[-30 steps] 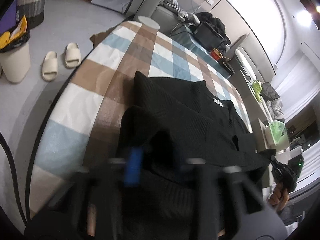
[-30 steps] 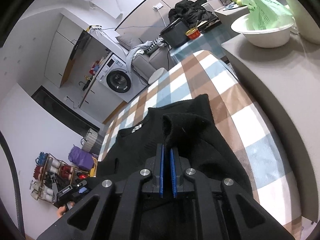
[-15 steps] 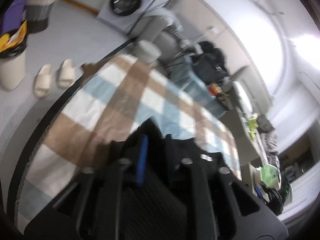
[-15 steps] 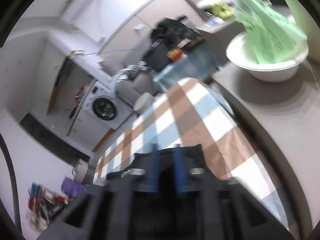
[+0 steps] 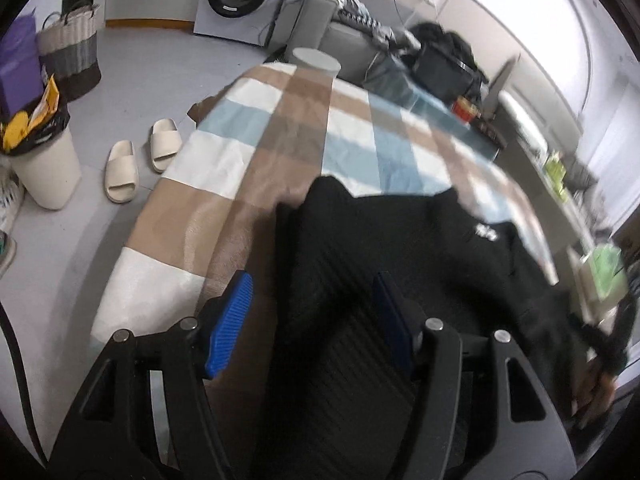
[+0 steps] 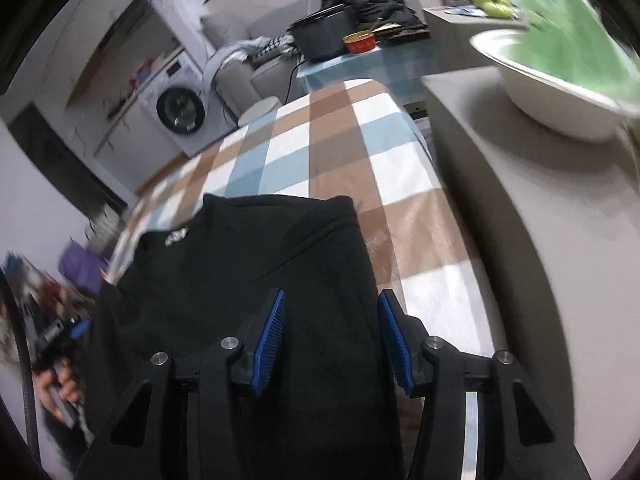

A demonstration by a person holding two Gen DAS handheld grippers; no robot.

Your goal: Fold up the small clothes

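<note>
1. The black garment [image 6: 248, 280] lies flat on the checked cloth [image 6: 332, 148] that covers the surface, its neck label [image 6: 176, 236] turned up and its far edge straight across the checks. In the left wrist view the same garment [image 5: 400, 264] spreads from the near edge towards the label.

2. The left gripper [image 5: 312, 320] hangs over the garment's left edge; its fingers have just been opening and now stand apart, one blue pad [image 5: 230, 320] over the cloth, the other over the knit, pressing on nothing.

3. The right gripper [image 6: 332, 340] sits over the garment's right side. Its fingers have likewise just been opening; fabric lies beneath the gap, but the pads [image 6: 270, 340] do not pinch it.

4. The step in hand looks like the release after a fold: both sides appear laid in, giving a narrower shape.

5. The next move probably calls for a fresh grip, likely on the near hem or the two near corners, with both grippers closing on the doubled fabric together.

6. The lift must stay even, or the knit may slide and undo the side folds.
</note>
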